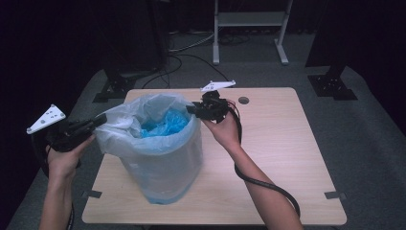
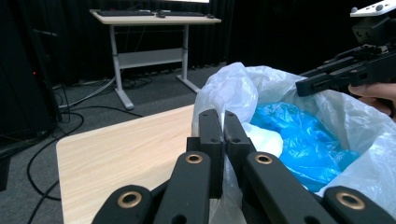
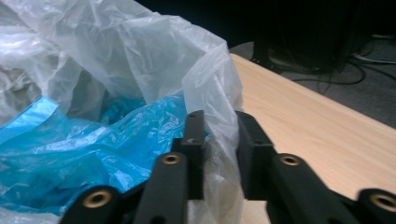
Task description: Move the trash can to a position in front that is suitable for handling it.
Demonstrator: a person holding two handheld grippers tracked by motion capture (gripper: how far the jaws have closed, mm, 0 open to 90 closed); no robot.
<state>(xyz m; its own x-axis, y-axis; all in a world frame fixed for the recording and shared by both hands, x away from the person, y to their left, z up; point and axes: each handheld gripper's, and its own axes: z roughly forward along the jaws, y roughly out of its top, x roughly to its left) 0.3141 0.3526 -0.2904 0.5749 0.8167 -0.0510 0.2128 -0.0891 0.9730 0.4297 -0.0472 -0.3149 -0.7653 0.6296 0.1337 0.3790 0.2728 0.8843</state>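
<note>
A bin lined with a translucent white bag (image 1: 160,158) stands left of centre on the wooden table (image 1: 282,148). Crumpled blue plastic (image 1: 165,123) lies inside it. My left gripper (image 1: 100,119) is shut on the bag's left rim, and the thin film (image 2: 233,88) is pinched flat between its jaws (image 2: 223,114). My right gripper (image 1: 190,109) is at the opposite rim. Its jaws (image 3: 219,116) straddle a fold of the white bag (image 3: 140,56) with a gap still between them, beside the blue plastic (image 3: 70,144). The right gripper (image 2: 308,86) also reaches over the blue plastic (image 2: 303,140) in the left gripper view.
A small round grommet (image 1: 243,100) sits near the table's far edge. Behind the table are a white desk frame (image 1: 249,19), floor cables (image 1: 191,57) and black stand bases (image 1: 115,86) (image 1: 332,81). Bare tabletop lies right of the bin.
</note>
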